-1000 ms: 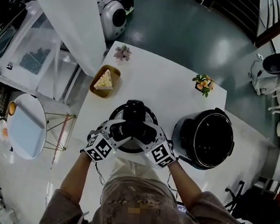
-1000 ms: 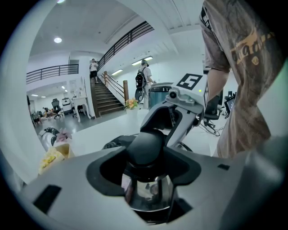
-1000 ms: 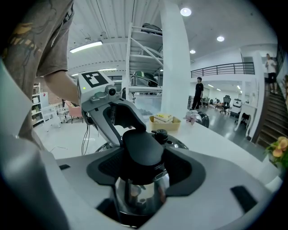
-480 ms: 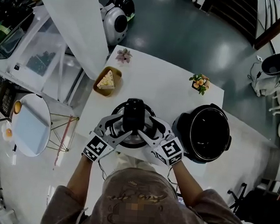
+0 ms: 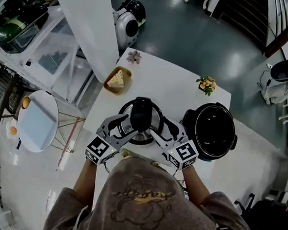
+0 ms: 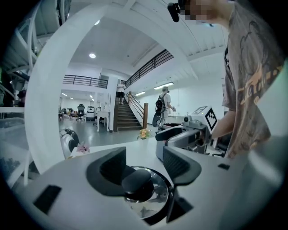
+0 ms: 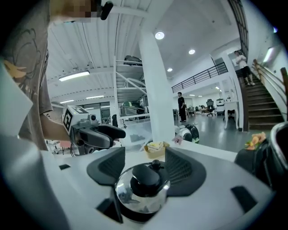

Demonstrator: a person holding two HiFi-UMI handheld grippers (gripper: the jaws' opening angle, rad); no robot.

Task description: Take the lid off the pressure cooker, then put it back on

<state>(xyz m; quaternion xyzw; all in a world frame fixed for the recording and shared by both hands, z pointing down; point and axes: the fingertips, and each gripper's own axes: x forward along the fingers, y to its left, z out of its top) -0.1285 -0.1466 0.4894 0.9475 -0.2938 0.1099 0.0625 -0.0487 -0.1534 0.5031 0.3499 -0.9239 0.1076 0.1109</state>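
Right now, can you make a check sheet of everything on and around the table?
surface: white table, mostly bare.
job's things: lid off the pot, between both grippers; open black cooker pot stands to its right.
clutter: cake slice on a tray, pink flower, orange flowers.
grippers: left gripper and right gripper each clamp the lid, from opposite sides.
cables: nothing seen on the table.
surroundings: round side table, white machine on the floor, stairs beyond.

Cool, even indoor light; strong fisheye edge distortion
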